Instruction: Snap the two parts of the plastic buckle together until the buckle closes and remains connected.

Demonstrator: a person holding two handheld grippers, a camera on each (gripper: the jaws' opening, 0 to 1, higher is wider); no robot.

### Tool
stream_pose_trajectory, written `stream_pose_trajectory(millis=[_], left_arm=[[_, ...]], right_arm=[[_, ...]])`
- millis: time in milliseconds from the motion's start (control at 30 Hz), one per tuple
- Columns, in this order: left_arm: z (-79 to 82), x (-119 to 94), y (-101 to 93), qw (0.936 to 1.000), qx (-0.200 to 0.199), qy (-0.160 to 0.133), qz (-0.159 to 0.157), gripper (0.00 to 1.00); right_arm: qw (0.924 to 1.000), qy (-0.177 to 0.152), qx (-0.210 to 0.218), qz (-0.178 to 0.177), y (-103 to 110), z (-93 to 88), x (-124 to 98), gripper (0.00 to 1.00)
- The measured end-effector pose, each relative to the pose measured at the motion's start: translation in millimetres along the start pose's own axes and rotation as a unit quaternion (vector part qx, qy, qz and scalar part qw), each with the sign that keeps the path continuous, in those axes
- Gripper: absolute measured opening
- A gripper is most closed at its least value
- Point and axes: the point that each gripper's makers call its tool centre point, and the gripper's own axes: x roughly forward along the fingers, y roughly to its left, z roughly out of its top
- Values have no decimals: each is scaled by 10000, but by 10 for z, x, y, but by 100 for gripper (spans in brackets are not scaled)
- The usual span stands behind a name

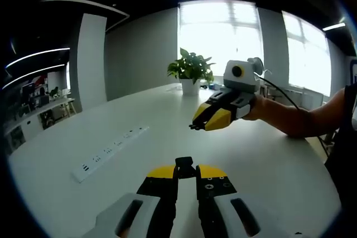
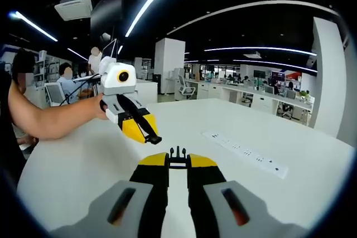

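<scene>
Here, the buckle is still in two pieces, and I see one piece in each hand-held gripper. In the left gripper view, the left hand-held gripper (image 1: pixel 184 166) has its jaws drawn close together around a black buckle part (image 1: pixel 184 165), a blocky piece standing up between the yellow tips. In the right gripper view, the right hand-held gripper (image 2: pixel 178 157) is likewise nearly closed on the other black buckle part (image 2: pixel 177 155), whose prongs point away from the camera. The two pieces are well apart, held above the white tabletop (image 1: pixel 262 154) and facing roughly toward each other. Each gripper also appears across from the other: the right one comes in from the right of the left gripper view with a forearm (image 1: pixel 295 116) behind it, a dark sliver at its tips too small for me to make out. On the tabletop lies a long white power strip (image 1: pixel 109 152), off to one side. A potted plant (image 1: pixel 191 71) stands at the far end of the tabletop before bright windows (image 1: pixel 220 34). In the right gripper view I see an open office with desks, chairs and people seated in the background.
</scene>
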Motion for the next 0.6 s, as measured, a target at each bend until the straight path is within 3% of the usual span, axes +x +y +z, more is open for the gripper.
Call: stream_pose_trajectory(millis=[467,533,600], left_arm=[[-109,-72,-226,9999,-13,-110,92,11],[-172,-64,-235,9999,19,67,101,11],[-149,-83,-256,10000,-10,0,94,11]], right_arm=[[9999,64,-64,48,190,-51,-55,10],[9999,82,-85,67,237,-62,-61,10],[9999,87,-92,86,294,-70,-66,10]])
